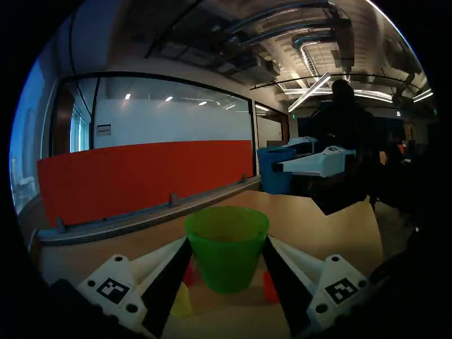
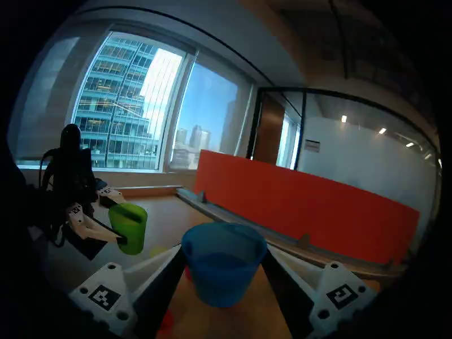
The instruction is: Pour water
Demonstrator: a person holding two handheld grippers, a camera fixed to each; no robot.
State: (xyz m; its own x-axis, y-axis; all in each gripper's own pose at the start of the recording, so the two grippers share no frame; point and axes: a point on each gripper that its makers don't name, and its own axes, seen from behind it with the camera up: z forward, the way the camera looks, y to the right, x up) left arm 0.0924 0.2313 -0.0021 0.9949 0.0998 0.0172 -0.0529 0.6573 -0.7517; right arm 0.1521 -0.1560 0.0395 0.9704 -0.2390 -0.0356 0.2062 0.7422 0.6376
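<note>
Left gripper view looks along our left tongs (image 1: 227,243), whose two fingers pinch a green cup (image 1: 227,265) from either side, a little below its rim. We hold it upright with its mouth facing up, which suits a cup meant to receive.

Right gripper view gives the matching picture for our right tongs (image 2: 223,251). Both fingers press on a blue cup (image 2: 223,274), also upright, so nothing can spill. We judge the blue cup to be the source, though we cannot tell whether it holds water, as its inside reads dark and even.

From each side we also see the other cup farther off over the desk (image 1: 316,226), and the two cups are well apart. Both seem to be carried clear of the desk, which would leave room to tilt.

Pouring has not begun, in our judgement. The next move calls for bringing the blue cup's lip over the green cup's mouth, then tipping slowly. A side pinch lets the cup turn with the wrist, but a smooth tapered wall could slip between the fingers as it tips.
</note>
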